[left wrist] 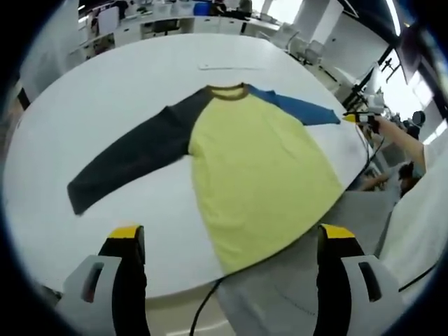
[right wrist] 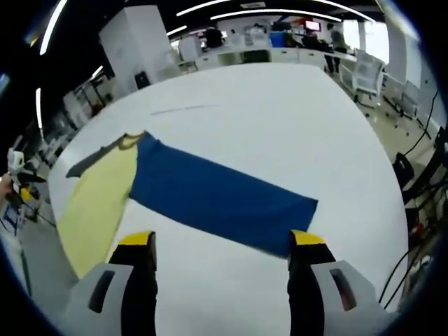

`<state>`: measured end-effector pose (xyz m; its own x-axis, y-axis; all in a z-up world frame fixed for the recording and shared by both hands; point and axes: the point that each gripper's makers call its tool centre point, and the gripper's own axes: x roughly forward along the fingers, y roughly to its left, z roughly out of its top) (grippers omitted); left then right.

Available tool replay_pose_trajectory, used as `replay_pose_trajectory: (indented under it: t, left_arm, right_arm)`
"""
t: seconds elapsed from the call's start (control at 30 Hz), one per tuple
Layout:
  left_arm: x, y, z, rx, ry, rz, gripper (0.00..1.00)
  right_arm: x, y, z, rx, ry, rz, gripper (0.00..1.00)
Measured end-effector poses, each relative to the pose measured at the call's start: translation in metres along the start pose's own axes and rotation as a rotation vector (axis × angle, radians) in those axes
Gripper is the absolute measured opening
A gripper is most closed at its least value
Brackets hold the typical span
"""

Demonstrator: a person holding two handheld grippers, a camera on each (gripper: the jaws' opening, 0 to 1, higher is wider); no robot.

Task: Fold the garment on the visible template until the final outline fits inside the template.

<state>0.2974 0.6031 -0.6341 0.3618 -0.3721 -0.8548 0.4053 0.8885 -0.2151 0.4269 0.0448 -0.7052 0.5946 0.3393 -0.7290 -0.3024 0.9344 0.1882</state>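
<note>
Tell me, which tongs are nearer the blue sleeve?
Right. The right tongs hover just short of the blue sleeve, near its cuff; the left tongs sit by the shirt's yellow hem, farther off.

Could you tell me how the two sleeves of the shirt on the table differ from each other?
The dark sleeve is charcoal grey, while the blue sleeve is bright blue. In the left gripper view, the dark sleeve stretches far across the white table, while the blue sleeve looks shorter and reaches the table's edge. Both lie flat, spread out from the yellow body, not yet folded.

Large white table [left wrist: 105,105]; white desks [right wrist: 266,52] along far wall; ceiling strip lights [right wrist: 238,12]; bright windows [left wrist: 280,8].
</note>
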Motion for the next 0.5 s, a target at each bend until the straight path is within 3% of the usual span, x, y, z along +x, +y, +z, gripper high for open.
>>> replay_pose_trajectory:
  t: [0.5]
  left_arm:
    - [0.004,0.002,0.004,0.0,0.01,0.002,0.99]
  right_arm:
    - [0.009,-0.04,-0.001,0.006,0.005,-0.073,0.63]
